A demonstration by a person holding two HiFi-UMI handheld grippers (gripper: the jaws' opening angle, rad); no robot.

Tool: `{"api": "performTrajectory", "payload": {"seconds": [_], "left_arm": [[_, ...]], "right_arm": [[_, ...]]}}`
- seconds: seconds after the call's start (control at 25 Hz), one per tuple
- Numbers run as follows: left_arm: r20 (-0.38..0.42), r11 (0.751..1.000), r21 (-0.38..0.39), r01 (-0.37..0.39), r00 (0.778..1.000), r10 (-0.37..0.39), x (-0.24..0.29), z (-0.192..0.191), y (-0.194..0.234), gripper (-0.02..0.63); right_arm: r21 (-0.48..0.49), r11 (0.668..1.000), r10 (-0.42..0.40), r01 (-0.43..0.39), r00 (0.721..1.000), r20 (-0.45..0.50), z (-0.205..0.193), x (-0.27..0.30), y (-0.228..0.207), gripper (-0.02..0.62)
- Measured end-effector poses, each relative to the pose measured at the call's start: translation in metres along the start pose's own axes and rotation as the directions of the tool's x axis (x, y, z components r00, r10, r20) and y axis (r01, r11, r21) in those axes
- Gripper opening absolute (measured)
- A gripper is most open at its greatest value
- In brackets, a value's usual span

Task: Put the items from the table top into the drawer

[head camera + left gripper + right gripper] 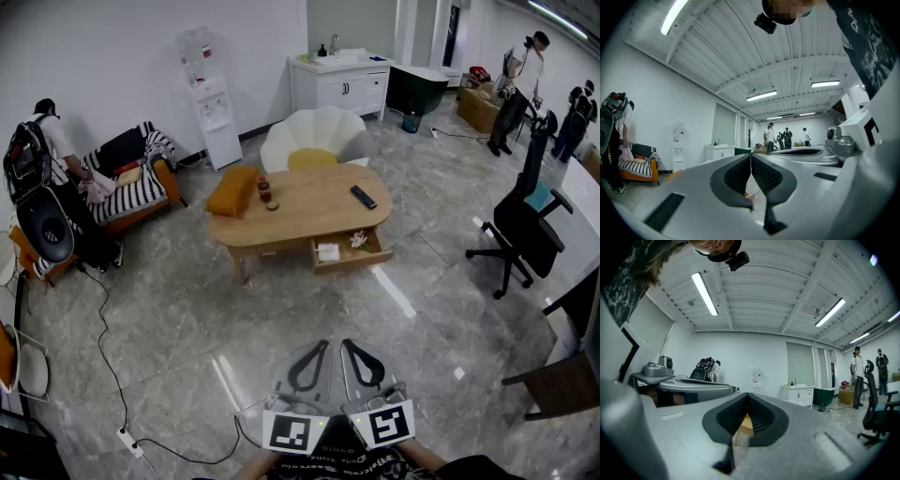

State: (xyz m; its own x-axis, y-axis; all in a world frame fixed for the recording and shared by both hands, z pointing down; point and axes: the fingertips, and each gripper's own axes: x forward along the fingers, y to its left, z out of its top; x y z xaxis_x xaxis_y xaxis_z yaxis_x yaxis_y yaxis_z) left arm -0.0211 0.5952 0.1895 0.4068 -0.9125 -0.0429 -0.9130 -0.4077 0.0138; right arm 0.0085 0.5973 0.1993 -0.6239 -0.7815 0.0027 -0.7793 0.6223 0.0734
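Jaws of the left gripper are pressed together and hold nothing; its own view shows the tips meeting with only floor behind them. The right gripper just beside it is the same, fully closed and empty. Both point level toward 12 o'clock.

The table lies at 12 o'clock from the two grippers, well apart from them across bare floor, with its long axis running roughly 9 to 3 o'clock. Its top carries, from the 9 o'clock end:
- an orange cushion, tilted off the edge;
- a red container, upright;
- a small round thing just beside it at 5 o'clock;
- a black remote toward the 3 o'clock end, lying flat, its long axis from near 10:30 to near 4:30.

The drawer is pulled open toward 6 o'clock under the front edge and already holds a white box and another pale item.

Neither gripper is within reach, so I judge the coming move an approach toward 12 o'clock. The left gripper sits slightly nearer the container, the right slightly nearer the remote, which sits just above the drawer.
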Motion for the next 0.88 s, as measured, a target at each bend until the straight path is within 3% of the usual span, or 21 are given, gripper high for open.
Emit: {"api": "performTrajectory", "payload": {"seconds": [0.56,0.88], "left_arm": [[-0.027,0.997,-0.072,0.01,1.0,-0.012,0.013,-0.009,0.041,0.012],[-0.073,0.994,-0.104,0.036,0.996,-0.043,0.017,-0.019,0.074,0.012]], "right_arm": [[0.05,0.999,-0.012,0.013,1.0,-0.009,-0.006,0.042,0.005,0.002],[0.035,0.998,-0.061,0.061,0.998,-0.005,0.0,0.069,0.012,0.002]]}}
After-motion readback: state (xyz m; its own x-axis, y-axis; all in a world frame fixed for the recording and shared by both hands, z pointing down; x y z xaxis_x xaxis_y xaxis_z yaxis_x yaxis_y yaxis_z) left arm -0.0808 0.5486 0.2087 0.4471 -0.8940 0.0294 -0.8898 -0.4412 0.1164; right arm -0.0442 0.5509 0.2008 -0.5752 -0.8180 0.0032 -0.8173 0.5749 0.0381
